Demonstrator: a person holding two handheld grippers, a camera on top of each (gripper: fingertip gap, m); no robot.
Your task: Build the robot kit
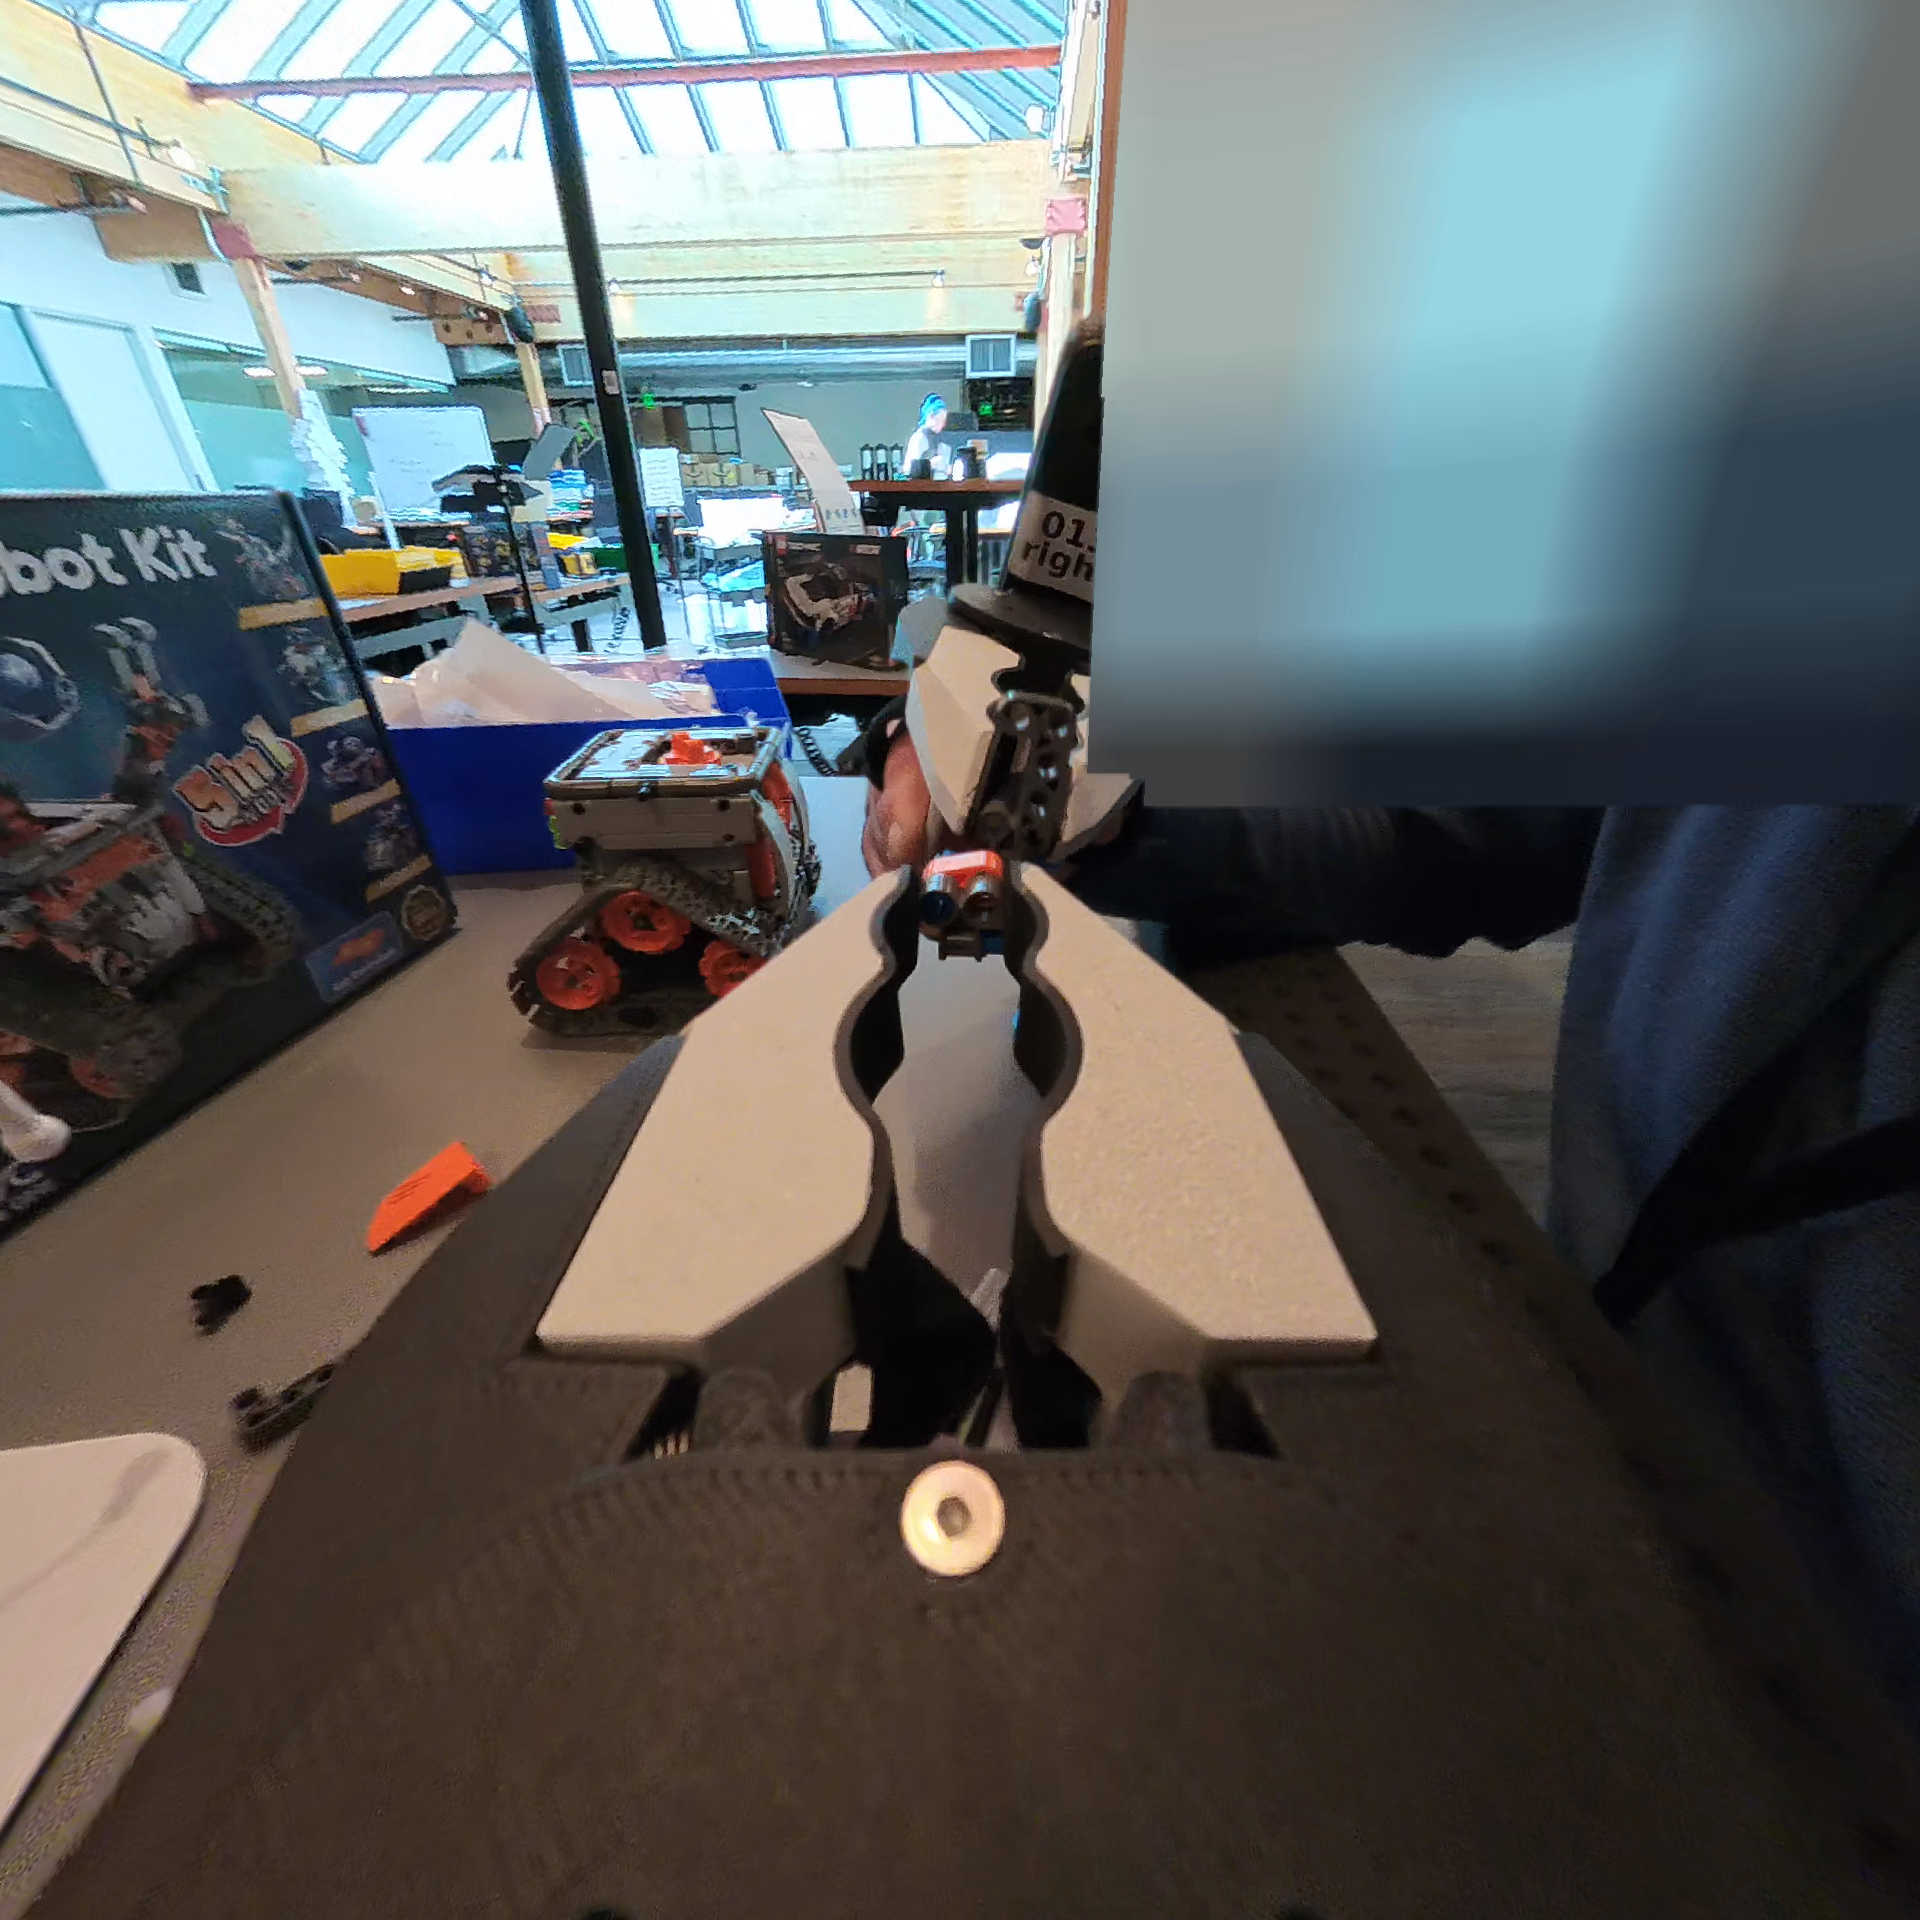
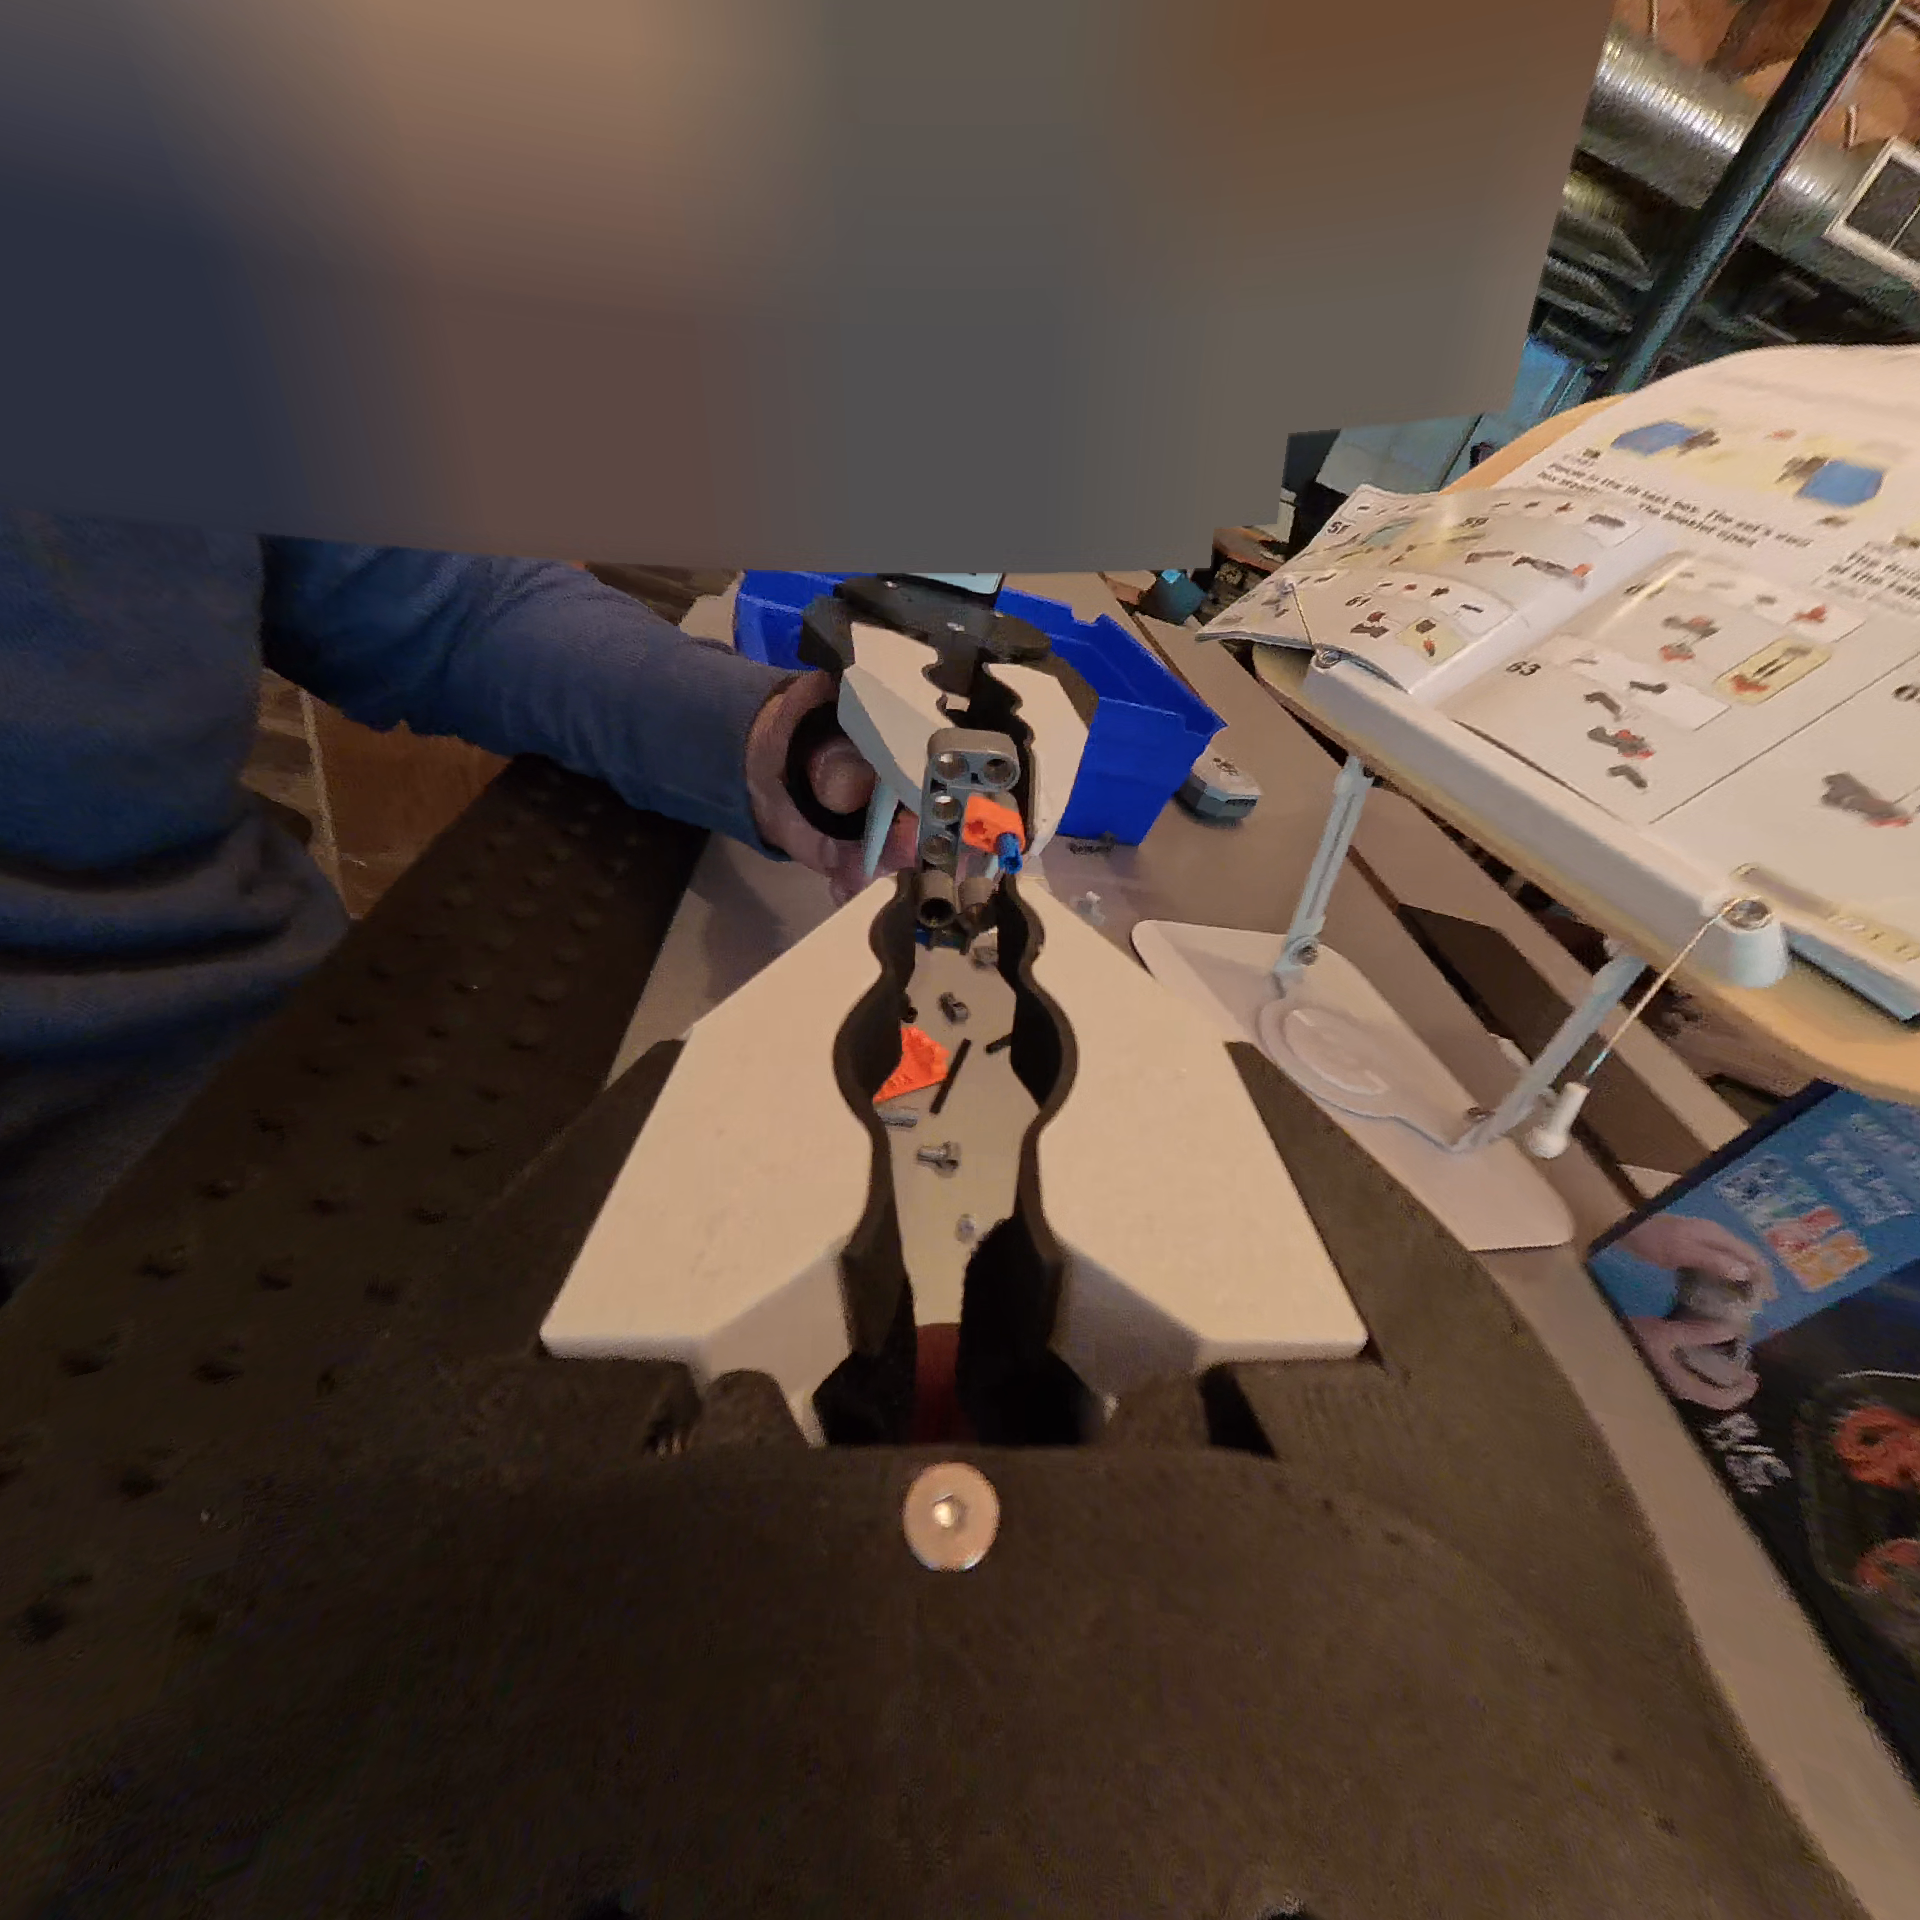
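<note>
In the left wrist view my left gripper (image 1: 961, 902) is shut on a small orange connector piece (image 1: 961, 868) with blue and grey pins. Just above it my right gripper (image 1: 1003, 758) holds a grey holed beam (image 1: 1034, 774). In the right wrist view my right gripper (image 2: 951, 914) is shut on the lower end of that grey beam (image 2: 948, 805), which stands upright. The orange connector (image 2: 987, 823) with a blue pin sits against the beam's side. The left gripper (image 2: 951, 707) faces me from behind it, with a person's hand (image 2: 821, 790) on its handle.
A tracked model with orange wheels (image 1: 665, 883), a kit box (image 1: 187, 831) and a blue bin (image 1: 582, 769) stand on the grey table. Loose pieces lie there: an orange wedge (image 1: 426, 1195) and black bits (image 1: 218, 1299). An instruction booklet on a stand (image 2: 1662, 644) is at the right. The grippers are tip to tip, or close to it.
</note>
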